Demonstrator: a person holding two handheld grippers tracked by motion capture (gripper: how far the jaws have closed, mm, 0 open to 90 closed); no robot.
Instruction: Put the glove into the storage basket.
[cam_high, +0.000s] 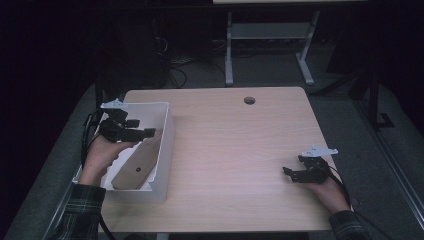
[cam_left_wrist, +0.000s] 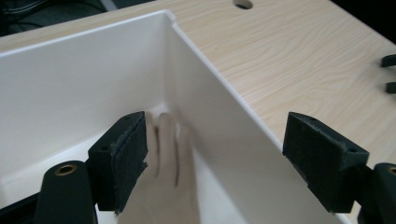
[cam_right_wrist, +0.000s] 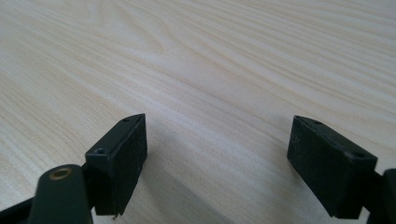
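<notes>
At a pale wood table (cam_high: 235, 150), you hold your left gripper (cam_high: 131, 131) over the open top of a white bin (cam_high: 167, 135) that sits at the table's left edge. Its jaws stand wide apart and clasp nothing. In the left gripper view they straddle the bin's right-hand wall (cam_left_wrist: 224, 140): one jaw hangs inside the bin, the other out over the tabletop, and that thin white wall runs straight between them, the one thing standing in the tool's way. Below and just ahead of the inner jaw lies a flat brown cardboard piece (cam_high: 137, 165), resting in the bin and leaning along the same wall; whether the jaw touches it cannot be told, and the left gripper view shows it only as a pale blur (cam_left_wrist: 168, 177). The bin's far wall rises beyond the jaws, closing off that end.

Your right gripper (cam_high: 295, 173) rests low near the table's right front corner, well apart from the bin, jaws pointing back toward it across bare wood. The right gripper view (cam_right_wrist: 215, 163) shows those jaws spread just as wide, nothing between them but wood grain and their own shadow. A small round cable hole (cam_high: 249, 100) pierces the table near its far edge, well beyond both tools. Behind the table, a white desk frame (cam_high: 270, 40) stands on a dark floor with loose cables beside it.
</notes>
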